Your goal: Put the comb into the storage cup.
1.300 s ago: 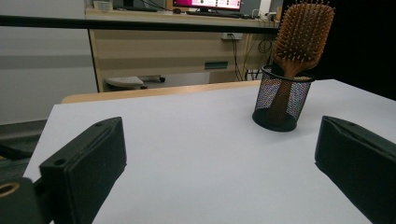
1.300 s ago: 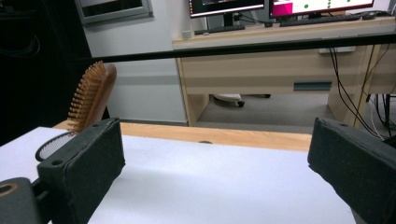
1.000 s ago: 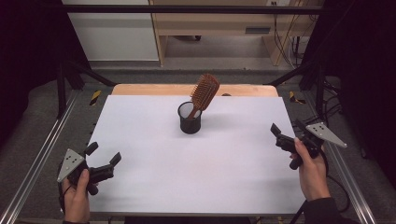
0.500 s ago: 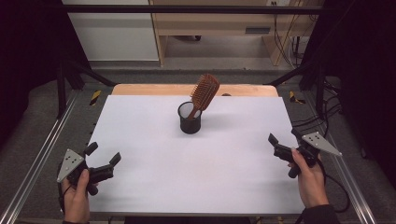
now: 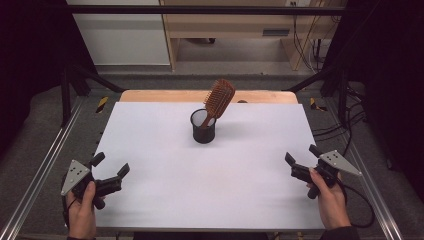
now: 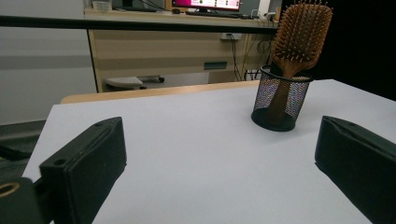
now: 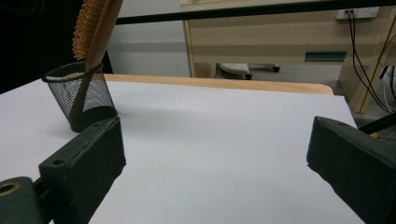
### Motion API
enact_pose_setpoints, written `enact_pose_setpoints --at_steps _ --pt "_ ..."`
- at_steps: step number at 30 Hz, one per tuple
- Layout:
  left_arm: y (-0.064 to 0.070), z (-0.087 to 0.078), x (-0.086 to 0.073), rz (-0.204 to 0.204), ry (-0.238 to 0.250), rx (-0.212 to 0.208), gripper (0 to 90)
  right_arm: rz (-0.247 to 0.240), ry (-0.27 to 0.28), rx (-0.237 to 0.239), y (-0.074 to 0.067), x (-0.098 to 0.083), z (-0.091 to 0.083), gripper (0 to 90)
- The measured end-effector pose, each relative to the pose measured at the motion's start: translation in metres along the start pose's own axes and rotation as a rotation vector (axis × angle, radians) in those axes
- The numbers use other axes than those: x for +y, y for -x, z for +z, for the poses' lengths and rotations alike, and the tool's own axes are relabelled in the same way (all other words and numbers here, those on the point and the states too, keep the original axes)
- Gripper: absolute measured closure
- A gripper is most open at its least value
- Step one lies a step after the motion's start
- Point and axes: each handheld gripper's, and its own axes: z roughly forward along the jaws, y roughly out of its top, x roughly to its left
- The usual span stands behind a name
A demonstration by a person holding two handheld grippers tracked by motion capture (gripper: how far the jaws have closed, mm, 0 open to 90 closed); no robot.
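I see the wooden hairbrush [image 5: 218,100] standing handle-down and tilted in the black mesh cup [image 5: 203,127] toward the far middle of the white counter [image 5: 210,180]. My left gripper [image 5: 111,172] sits at the near left edge, jaws spread and empty, well apart from the cup. My right gripper [image 5: 302,159] sits at the near right edge, jaws likewise spread, holding nothing.

One hairbrush [image 5: 218,98], one mesh cup [image 5: 203,127], two hand-held grippers.
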Motion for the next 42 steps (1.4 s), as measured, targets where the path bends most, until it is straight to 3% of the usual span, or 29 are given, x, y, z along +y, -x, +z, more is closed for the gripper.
enact_pose_setpoints --at_steps 22,42 --pt "0.001 0.0 0.001 0.003 0.006 -0.011 2.4 -0.018 -0.032 0.083 -0.015 -0.016 0.006 4.3" --pt "0.002 0.001 0.001 0.002 0.01 -0.023 2.4 -0.077 -0.029 0.13 -0.031 -0.023 0.015 4.2"
